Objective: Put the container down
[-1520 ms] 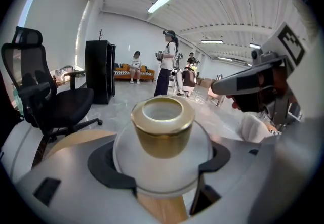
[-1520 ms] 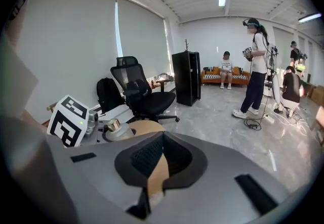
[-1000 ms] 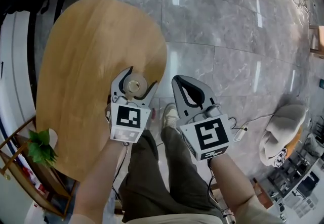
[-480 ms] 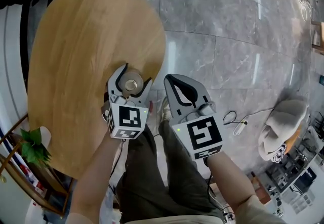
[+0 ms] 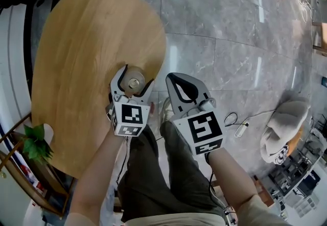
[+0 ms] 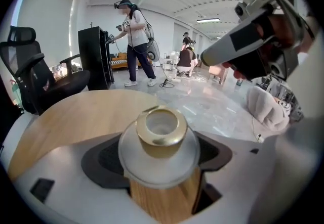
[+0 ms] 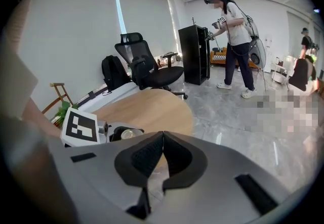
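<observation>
LEFT TOOL [image 5: 136,76]: jaws opening, released around the frosted, gold-necked container [image 6: 161,134] | CONTAINER: stands upright on the wooden counter [image 5: 87,51], near its right edge | RIGHT TOOL [image 7: 162,137]: clenched, empty, held beyond the counter's edge over the grey floor [image 5: 230,51]

An office room – round wooden table [image 5: 87,46] on a glossy grey stone floor [image 5: 219,21].
A leafy green plant [image 5: 36,143] stands just off the table's edge. Out on the floor lies a pale grey beanbag [image 5: 287,125], with a white cable [image 5: 240,124] trailing near it. Across the room, a black office chair [image 7: 149,69] sits beyond the table with a black backpack [image 7: 112,72] on the ledge beside it – further back, a person [image 7: 237,41] in a white top and a headset stands next to a tall black cabinet [image 7: 195,53].
</observation>
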Demonstrator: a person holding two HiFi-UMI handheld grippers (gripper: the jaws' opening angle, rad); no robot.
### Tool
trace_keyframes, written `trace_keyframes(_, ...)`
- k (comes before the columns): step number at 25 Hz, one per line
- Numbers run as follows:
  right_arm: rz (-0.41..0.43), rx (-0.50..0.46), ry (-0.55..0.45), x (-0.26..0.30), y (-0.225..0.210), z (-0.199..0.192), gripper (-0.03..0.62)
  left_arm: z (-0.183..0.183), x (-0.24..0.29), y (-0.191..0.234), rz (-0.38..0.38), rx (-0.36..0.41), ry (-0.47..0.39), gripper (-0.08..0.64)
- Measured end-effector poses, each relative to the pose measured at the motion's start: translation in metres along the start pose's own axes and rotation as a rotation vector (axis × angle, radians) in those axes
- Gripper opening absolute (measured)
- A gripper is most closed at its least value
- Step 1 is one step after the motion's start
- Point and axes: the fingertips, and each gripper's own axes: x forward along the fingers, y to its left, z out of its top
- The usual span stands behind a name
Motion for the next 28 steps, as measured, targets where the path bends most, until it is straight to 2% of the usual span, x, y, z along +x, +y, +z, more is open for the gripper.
trace_keyframes(4, -0.019, -0.001, -0.027, -0.021, 0.002, 0.023, -0.005, 0.013, -0.026, 0.003, -0.002, 0.009, 0.017, 0.362)
trace_keyframes(7, -0.033, 0.010, -0.051, -0.045, 0.005, 0.046, -0.005, 0.033, -0.060, 0.012, 0.004, -0.024, 0.016, 0.362)
trace_keyframes(11, -0.047, 0.009, -0.088, -0.088, 0.012, 0.085, -0.005, 0.080, -0.116, 0.018, 0.007, -0.027, -0.033, 0.360)
trace_keyframes(15, -0.055, -0.009, -0.143, -0.135, 0.026, 0.129, -0.005, 0.141, -0.179, 0.025, 0.051, -0.010, -0.116, 0.354)
trace_keyframes(17, -0.058, -0.014, -0.173, -0.161, 0.035, 0.150, -0.005, 0.169, -0.213, 0.027, 0.077, -0.002, -0.165, 0.278)
trace_keyframes(20, -0.059, -0.032, -0.217, -0.201, 0.049, 0.180, -0.005, 0.208, -0.261, 0.020, 0.072, 0.017, -0.230, 0.167)
trace_keyframes(28, -0.051, -0.125, -0.322, -0.298, 0.087, 0.250, -0.005, 0.293, -0.364, 0.007, 0.068, 0.063, -0.363, 0.103)
